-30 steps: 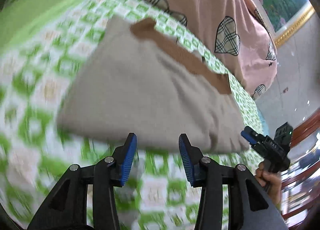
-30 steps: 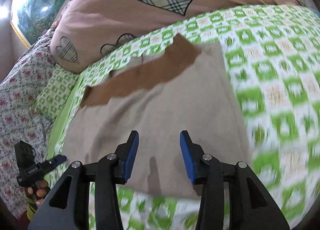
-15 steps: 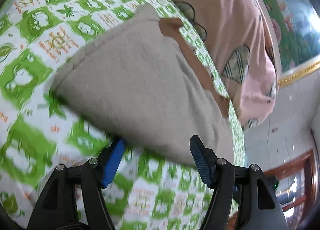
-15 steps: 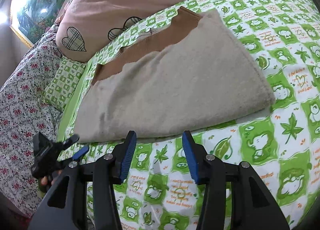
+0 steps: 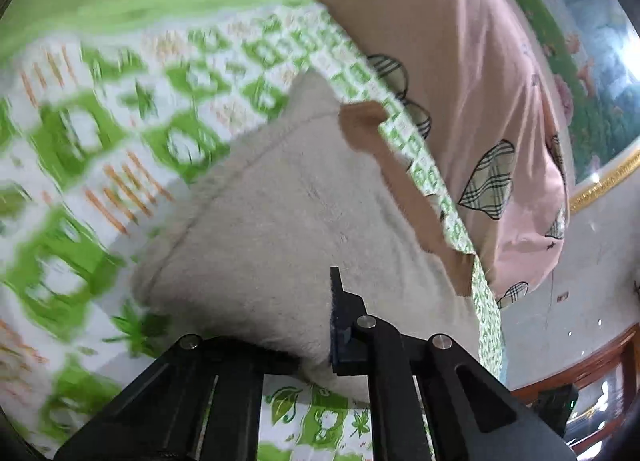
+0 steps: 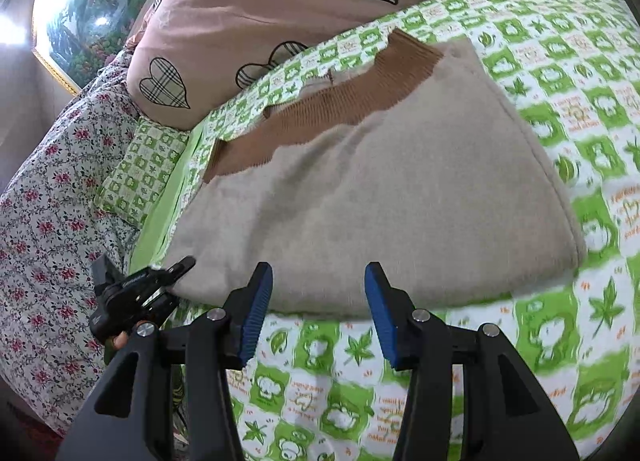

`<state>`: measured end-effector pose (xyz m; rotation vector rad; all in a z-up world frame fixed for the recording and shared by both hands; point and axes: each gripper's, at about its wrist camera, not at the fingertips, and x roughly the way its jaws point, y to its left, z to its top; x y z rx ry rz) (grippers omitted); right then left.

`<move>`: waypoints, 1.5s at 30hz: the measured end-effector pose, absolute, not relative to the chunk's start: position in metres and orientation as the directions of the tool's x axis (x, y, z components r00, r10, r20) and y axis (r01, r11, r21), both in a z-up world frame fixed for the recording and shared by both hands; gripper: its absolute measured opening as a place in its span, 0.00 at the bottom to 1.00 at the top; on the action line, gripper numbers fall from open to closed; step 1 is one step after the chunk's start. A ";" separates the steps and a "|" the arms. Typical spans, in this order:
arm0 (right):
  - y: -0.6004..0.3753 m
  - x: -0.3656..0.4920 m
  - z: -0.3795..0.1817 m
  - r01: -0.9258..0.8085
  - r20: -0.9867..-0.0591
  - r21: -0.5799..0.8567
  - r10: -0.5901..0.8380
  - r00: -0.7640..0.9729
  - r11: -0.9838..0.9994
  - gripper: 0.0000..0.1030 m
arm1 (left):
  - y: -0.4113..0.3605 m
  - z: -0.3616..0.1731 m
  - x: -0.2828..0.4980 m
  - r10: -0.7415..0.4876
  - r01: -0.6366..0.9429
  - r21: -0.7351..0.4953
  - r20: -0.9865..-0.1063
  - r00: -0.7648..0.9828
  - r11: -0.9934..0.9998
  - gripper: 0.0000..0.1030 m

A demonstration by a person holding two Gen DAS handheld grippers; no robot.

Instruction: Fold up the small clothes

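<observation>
left gripper (image 5: 320, 325) fingers now clamped on garment (image 5: 304, 229) edge.

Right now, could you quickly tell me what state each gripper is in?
Left gripper: closed on the near edge of the beige garment.
Right gripper: open, holding nothing.

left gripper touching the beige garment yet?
Touching. In the left wrist view the left gripper is shut on the near edge of the beige garment, fabric bunched against its blue pad.

right gripper (image 6: 318, 311): jaws apart, empty | beige garment (image 6: 400, 197): just ahead, on green-checked sheet (image 6: 560, 341) | left gripper (image 6: 176, 273): clamped on garment's left corner
</observation>
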<state>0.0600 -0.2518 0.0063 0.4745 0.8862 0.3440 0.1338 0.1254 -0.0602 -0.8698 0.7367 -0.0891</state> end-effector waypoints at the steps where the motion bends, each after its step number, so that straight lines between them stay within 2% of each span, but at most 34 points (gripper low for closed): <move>1: -0.253 0.062 0.009 -0.094 -0.650 0.527 0.471 0.596 0.845 0.48 | 0.129 -0.057 0.132 -0.355 -0.208 -0.716 -0.550 0.756 0.666 0.07; 4: -0.255 0.067 0.011 -0.096 -0.652 0.517 0.464 0.600 0.851 0.48 | 0.130 -0.057 0.129 -0.355 -0.190 -0.687 -0.568 0.743 0.701 0.07; 9: -0.252 0.075 0.010 -0.101 -0.654 0.524 0.475 0.589 0.846 0.48 | 0.127 -0.066 0.136 -0.358 -0.221 -0.688 -0.592 0.722 0.691 0.18; 12: -0.250 0.079 0.011 -0.114 -0.650 0.527 0.486 0.585 0.842 0.48 | 0.128 -0.064 0.142 -0.338 -0.232 -0.680 -0.595 0.729 0.696 0.16; 13: -0.250 0.083 0.011 -0.120 -0.651 0.526 0.489 0.581 0.842 0.48 | 0.127 -0.061 0.143 -0.332 -0.222 -0.672 -0.592 0.735 0.706 0.11; 18: -0.257 0.108 0.012 -0.129 -0.651 0.545 0.515 0.558 0.829 0.48 | 0.092 -0.016 0.148 -0.290 -0.103 -0.563 -0.563 0.774 0.820 0.07; 22: -0.269 0.132 0.018 -0.141 -0.625 0.585 0.555 0.550 0.799 0.48 | 0.041 0.019 0.155 -0.319 0.042 -0.468 -0.532 0.784 0.883 0.07; 24: -0.276 0.143 0.019 -0.134 -0.613 0.617 0.580 0.537 0.776 0.52 | 0.003 0.031 0.160 -0.361 0.138 -0.415 -0.527 0.769 0.899 0.07; 30: -0.285 0.185 0.015 -0.157 -0.518 0.756 0.728 0.449 0.635 0.68 | -0.085 0.011 0.171 -0.439 0.308 -0.314 -0.591 0.677 0.898 0.07; 38: -0.238 0.229 -0.008 -0.201 -0.469 0.814 0.820 0.328 0.545 0.69 | -0.106 -0.010 0.173 -0.446 0.332 -0.298 -0.627 0.638 0.895 0.07; 39: -0.227 0.235 -0.010 -0.206 -0.485 0.802 0.812 0.325 0.561 0.66 | -0.107 -0.009 0.173 -0.444 0.334 -0.293 -0.628 0.639 0.896 0.07; 40: -0.220 0.240 -0.011 -0.208 -0.504 0.787 0.801 0.324 0.580 0.45 | -0.108 -0.009 0.173 -0.440 0.335 -0.287 -0.630 0.640 0.897 0.07; 42: -0.208 0.248 -0.010 -0.200 -0.558 0.746 0.760 0.333 0.635 0.19 | -0.110 -0.003 0.172 -0.432 0.341 -0.269 -0.631 0.644 0.901 0.07; 45: -0.214 0.244 0.013 -0.244 -0.535 0.730 0.755 0.379 0.639 0.16 | -0.112 0.013 0.168 -0.455 0.376 -0.263 -0.609 0.650 0.889 0.07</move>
